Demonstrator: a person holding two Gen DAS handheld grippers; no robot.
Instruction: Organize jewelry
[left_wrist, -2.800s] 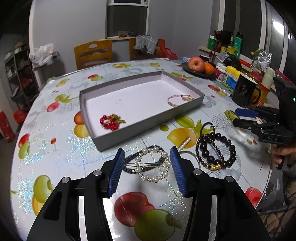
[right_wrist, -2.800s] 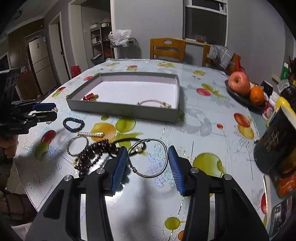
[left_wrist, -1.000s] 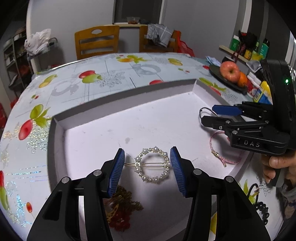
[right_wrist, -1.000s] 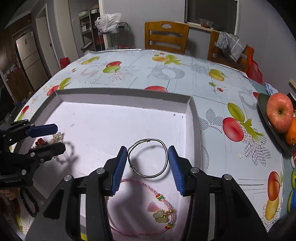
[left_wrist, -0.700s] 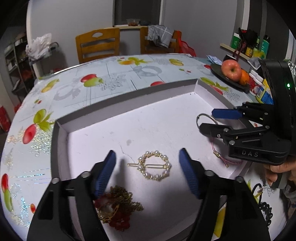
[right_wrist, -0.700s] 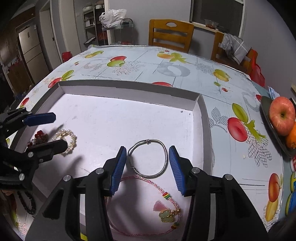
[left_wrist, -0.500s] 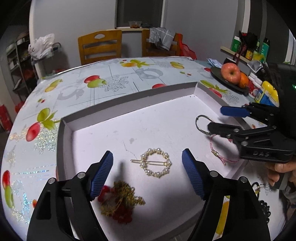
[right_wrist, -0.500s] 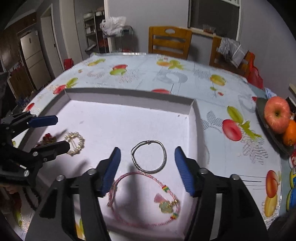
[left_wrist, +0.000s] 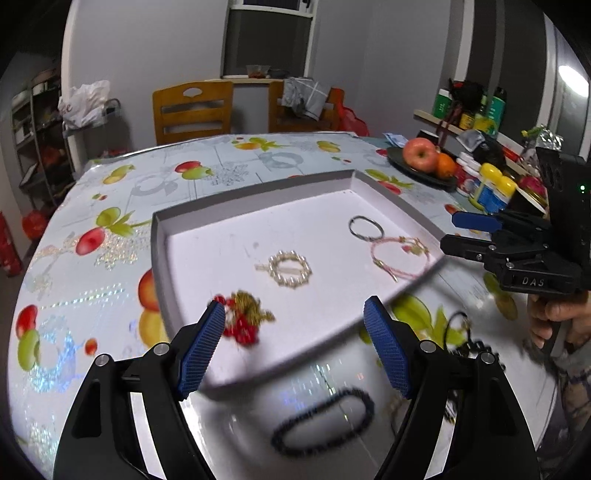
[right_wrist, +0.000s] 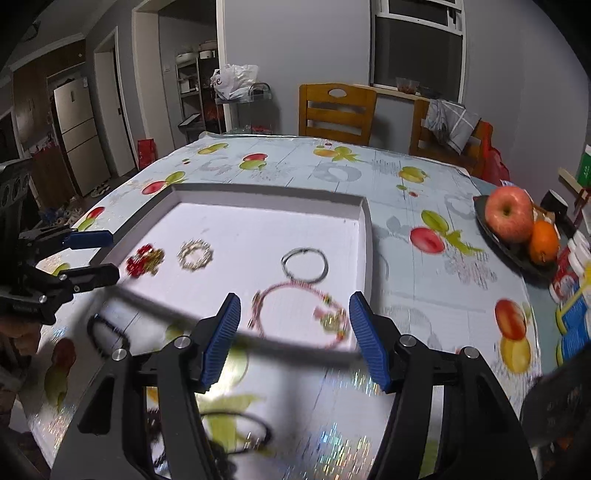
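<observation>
Both sets of jaws stand spread with nothing between them, the left gripper (left_wrist: 294, 343) and right gripper (right_wrist: 293, 338) each hanging over the near edge of the shallow grey tray (left_wrist: 258, 192). Inside the tray lie a pearl ring clip (left_wrist: 290, 268), a red-and-gold cluster (left_wrist: 245, 321), a silver bangle (right_wrist: 304, 265) and a pink cord bracelet (right_wrist: 299, 314). Only the left wrist view shows a dark bead bracelet (left_wrist: 325, 421) on the tablecloth in front of the tray, while the right wrist view alone shows the fridge (right_wrist: 75, 129) far beyond it.
</observation>
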